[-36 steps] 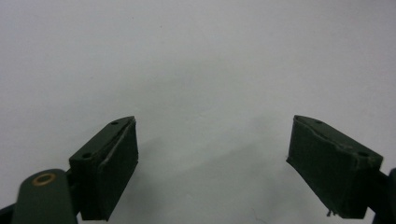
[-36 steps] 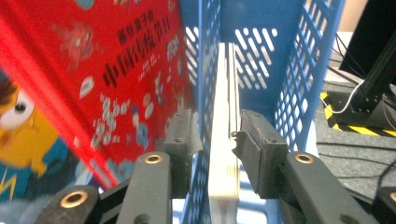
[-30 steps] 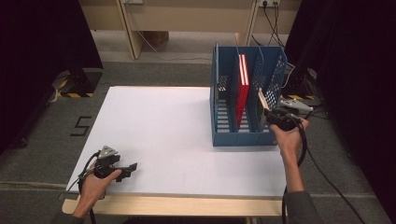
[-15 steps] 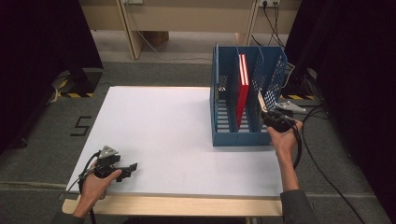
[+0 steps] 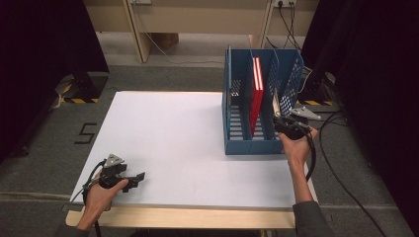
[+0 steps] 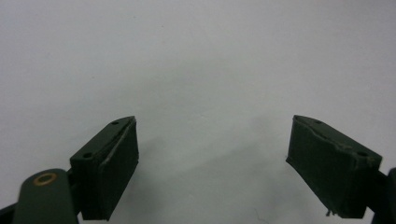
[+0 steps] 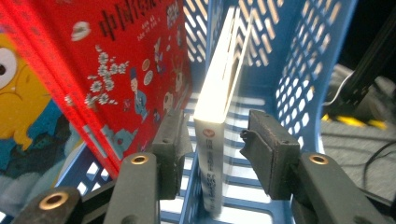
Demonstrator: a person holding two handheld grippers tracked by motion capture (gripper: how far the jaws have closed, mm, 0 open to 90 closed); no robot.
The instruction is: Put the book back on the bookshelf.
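Black rubber-padded fingers [image 7: 172, 140] of the right gripper [image 7: 217, 144] stand on either side of a thin white book [image 7: 219, 107]; a gap shows between each pad and the book's covers, so the pads do not press on it. The jaws have just been opening with the book between them. The white book stands upright, spine toward the camera, in the right-hand compartment of a blue slotted plastic file rack [image 7: 299, 70], at the centre of the right gripper view. A red hardcover picture book [image 7: 93, 70] with a yellow cartoon figure fills the upper left of that view, standing in the neighbouring compartment and leaning slightly.

In the high view the right gripper [image 5: 284, 123] sits at the rack's front right corner, right of centre in the frame, held by the right hand [image 5: 296, 145]. The blue rack [image 5: 232, 118] stands on the right part of a white rectangular table top [image 5: 173, 133].

The left gripper [image 6: 212, 158] has its fingers [image 6: 114, 163] spread wide over bare white surface, holding nothing. In the high view it lies at the lower left of the frame [image 5: 126, 177], near the table's front edge, in the left hand [image 5: 101, 195].
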